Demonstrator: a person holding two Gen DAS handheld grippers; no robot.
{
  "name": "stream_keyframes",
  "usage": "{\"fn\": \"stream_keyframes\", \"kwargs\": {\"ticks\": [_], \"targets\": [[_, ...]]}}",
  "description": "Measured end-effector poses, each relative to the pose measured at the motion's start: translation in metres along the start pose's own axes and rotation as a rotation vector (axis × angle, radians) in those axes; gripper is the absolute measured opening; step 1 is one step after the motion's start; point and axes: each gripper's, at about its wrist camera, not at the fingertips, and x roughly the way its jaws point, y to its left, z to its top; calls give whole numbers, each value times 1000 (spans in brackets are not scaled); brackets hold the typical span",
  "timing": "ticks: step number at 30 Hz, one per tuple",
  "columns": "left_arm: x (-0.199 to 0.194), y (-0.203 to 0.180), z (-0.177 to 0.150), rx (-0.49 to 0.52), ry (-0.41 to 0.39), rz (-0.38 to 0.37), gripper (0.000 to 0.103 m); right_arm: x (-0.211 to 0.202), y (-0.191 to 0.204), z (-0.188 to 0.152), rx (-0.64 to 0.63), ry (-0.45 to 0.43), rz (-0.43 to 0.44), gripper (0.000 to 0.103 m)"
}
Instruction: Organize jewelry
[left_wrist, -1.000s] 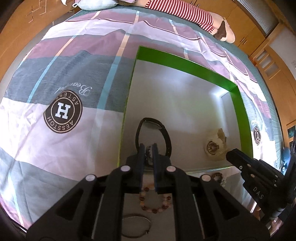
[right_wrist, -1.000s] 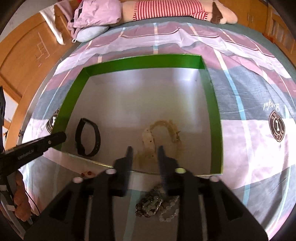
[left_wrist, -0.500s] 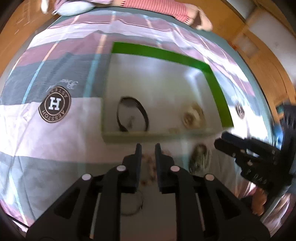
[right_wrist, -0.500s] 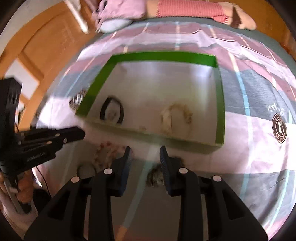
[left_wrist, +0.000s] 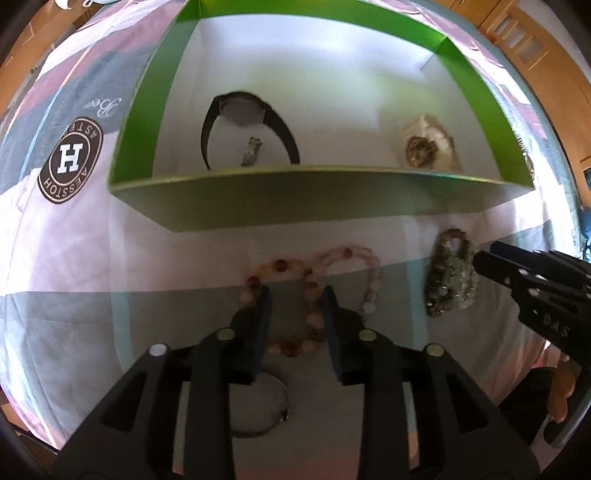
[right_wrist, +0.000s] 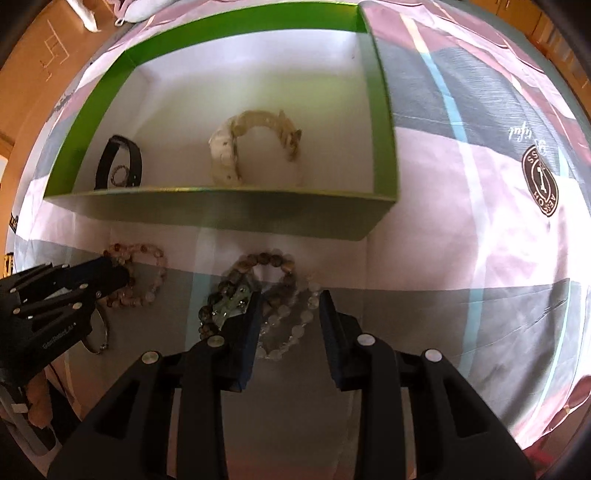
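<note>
Left wrist: our left claw (left_wrist: 294, 295) is spread over the pink bead bracelet (left_wrist: 314, 291) on the bed, near the green box (left_wrist: 295, 206). Right wrist: our right claw (right_wrist: 290, 301) is spread over the tangled bracelets (right_wrist: 266, 291); a cream watch (right_wrist: 255, 144) lies inside the box.

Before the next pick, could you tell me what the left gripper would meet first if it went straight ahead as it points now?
Probably the pinkish bead bracelet lying between the open left gripper fingers, well before the green box; depth is uncertain.
</note>
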Motion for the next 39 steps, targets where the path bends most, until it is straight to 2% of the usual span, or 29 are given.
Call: {"fn": "stream_keyframes", "kwargs": {"ticks": [2, 4, 7, 11, 14, 18, 20, 21, 22, 23, 24, 29, 33, 36, 39], "targets": [[1, 1, 0, -7, -2, 1, 27, 2, 1, -1, 8, 1, -3, 32], [-1, 4, 0, -13, 7, 0, 11, 1, -1, -1, 23, -6, -10, 32], [-2, 12, -2, -24, 41, 38, 10, -5, -5, 1, 51, -33, -5, 32], [-3, 20, -6, -18, 73, 38, 10, -12, -4, 3, 58, -60, 89, 32], [-10, 16, -7, 1, 53, 29, 10, -9, 7, 3, 31, -49, 134, 32], [-13, 12, -10, 16, 37, 37, 25, -2, 21, 0, 1, -17, 152, 32], [-10, 8, -10, 11, 39, 44, 29, 4, 28, -4, -16, 3, 149, 23], [-10, 10, -10, 6, 39, 48, 34, 7, 33, -5, -31, 9, 139, 15], [-6, 6, -9, 1, 38, 53, 44, 7, 36, -6, -41, 12, 141, 14], [-9, 6, -5, -3, 36, 59, 47, 6, 37, -6, -43, 10, 154, 12], [-9, 6, -5, -4, 32, 61, 49, 2, 37, -7, -42, -5, 171, 3], [-13, 8, -4, 0, 22, 55, 54, -23, 35, -4, -48, -91, 203, 3], [-15, 12, -3, -11, 21, 58, 55, -45, 33, -6, -55, -124, 273, 3], [-18, 16, -4, -16, 23, 62, 57, -42, 35, -6, -82, -131, 321, 3], [-18, 18, -3, -16, 24, 66, 57, -30, 51, -3, -109, -109, 324, 3]]}}
